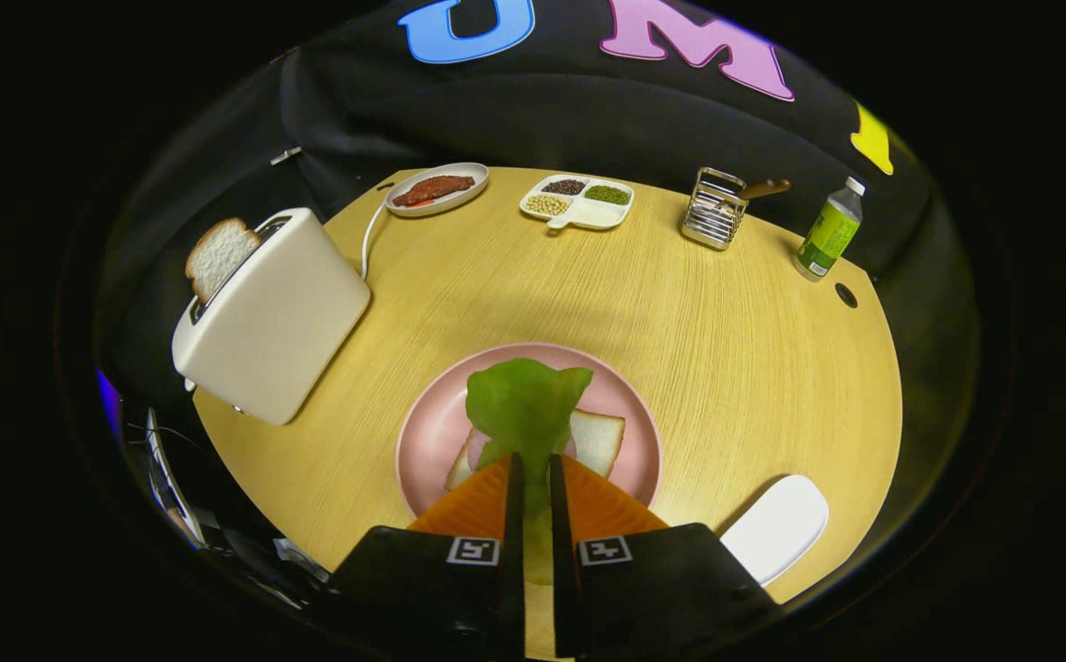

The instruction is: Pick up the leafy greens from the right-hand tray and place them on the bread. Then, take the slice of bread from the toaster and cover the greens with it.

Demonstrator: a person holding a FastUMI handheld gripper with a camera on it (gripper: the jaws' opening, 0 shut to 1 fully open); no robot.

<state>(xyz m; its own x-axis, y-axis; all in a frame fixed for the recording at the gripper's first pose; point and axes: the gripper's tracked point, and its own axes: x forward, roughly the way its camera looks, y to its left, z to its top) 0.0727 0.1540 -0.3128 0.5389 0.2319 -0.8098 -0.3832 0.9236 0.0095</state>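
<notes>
My gripper [533, 465] is shut on a green leaf [523, 405], which sticks out ahead of the fingertips and hangs over the pink plate [431, 432]. A slice of bread [599, 439] lies on that plate under the leaf, partly hidden by the leaf and my fingers. To the left stands a white toaster [280, 317] with a second slice of bread [219, 256] poking up from its slot. An empty white tray [776, 528] lies to the right of the fingers.
At the table's far side are an oval dish with meat [436, 188], a divided dish of beans [577, 200], a metal rack [715, 208] with a wooden handle, and a green bottle [829, 232]. The toaster's cord [369, 241] runs back. Bare wood lies between plate and dishes.
</notes>
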